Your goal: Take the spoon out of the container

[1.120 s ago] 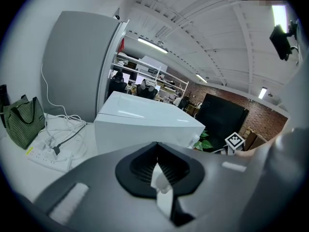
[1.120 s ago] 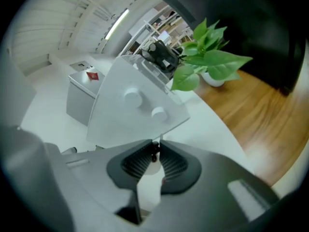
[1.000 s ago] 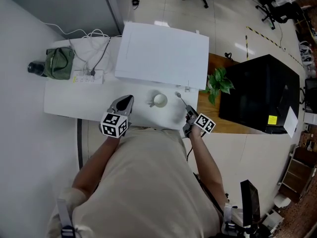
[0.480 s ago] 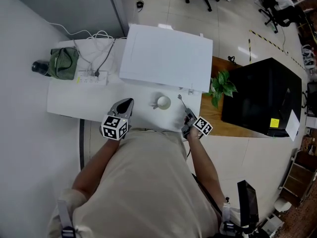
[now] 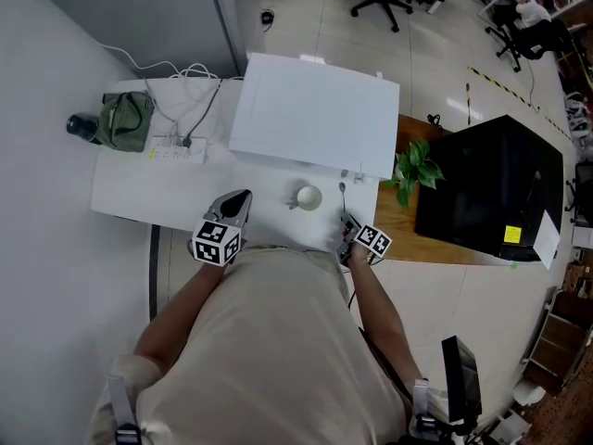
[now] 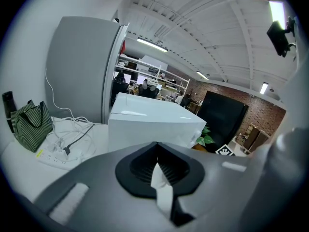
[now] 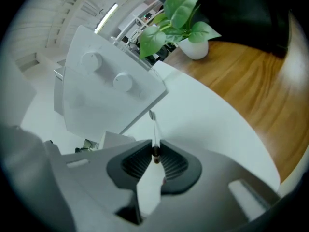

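My right hand-held gripper (image 7: pixel 155 150) pinched the thin spoon (image 7: pixel 154 127) by its end, so it was out of the little white cup (image 5: pixel 308 196) and over the bench (image 5: pixel 167 193), and my left hand-held gripper (image 6: pixel 155 148) was pressed together, empty, because one was enough.

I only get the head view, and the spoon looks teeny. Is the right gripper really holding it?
Observer: Yes. In the right gripper view, the right gripper has its jaws pinched on the handle end of the thin silver metal spoon.
Operator: Is the left one holding something too?
Observer: No. The left gripper view shows the left gripper with jaws together, nothing between them.
Operator: What's the plant in?
Observer: The green leafy plant sits in a small white pot.
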The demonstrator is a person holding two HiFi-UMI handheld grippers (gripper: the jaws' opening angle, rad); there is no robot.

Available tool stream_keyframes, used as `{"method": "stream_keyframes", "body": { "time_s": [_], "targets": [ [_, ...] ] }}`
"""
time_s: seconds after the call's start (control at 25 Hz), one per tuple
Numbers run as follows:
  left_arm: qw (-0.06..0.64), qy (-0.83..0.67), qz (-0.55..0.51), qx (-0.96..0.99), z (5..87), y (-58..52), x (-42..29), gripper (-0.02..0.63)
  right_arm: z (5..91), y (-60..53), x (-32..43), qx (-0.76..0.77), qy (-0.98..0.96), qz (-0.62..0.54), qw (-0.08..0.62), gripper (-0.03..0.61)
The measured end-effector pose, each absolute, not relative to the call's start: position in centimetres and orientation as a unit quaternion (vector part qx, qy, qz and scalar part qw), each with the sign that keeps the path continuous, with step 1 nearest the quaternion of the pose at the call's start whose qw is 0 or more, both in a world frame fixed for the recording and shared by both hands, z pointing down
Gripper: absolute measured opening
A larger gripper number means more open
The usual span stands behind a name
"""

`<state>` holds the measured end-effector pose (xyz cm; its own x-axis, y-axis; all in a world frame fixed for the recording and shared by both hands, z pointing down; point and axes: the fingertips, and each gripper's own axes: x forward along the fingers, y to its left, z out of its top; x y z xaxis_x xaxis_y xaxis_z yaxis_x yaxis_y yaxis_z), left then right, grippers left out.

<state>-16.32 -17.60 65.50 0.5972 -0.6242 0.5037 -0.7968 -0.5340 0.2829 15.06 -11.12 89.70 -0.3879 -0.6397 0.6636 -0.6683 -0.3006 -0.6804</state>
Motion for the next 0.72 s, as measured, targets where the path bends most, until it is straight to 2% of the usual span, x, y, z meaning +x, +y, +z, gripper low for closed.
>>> {"method": "stream_keyframes", "body": {
  "time_s": [0.72],
  "targets": [
    [0.246,-0.427,0.166,0.854,65.4,-15.7,-17.7,0.000,92.2,-9.5,14.1,0.516,-0.625,0.554,0.189,0.053]
  ]
}}
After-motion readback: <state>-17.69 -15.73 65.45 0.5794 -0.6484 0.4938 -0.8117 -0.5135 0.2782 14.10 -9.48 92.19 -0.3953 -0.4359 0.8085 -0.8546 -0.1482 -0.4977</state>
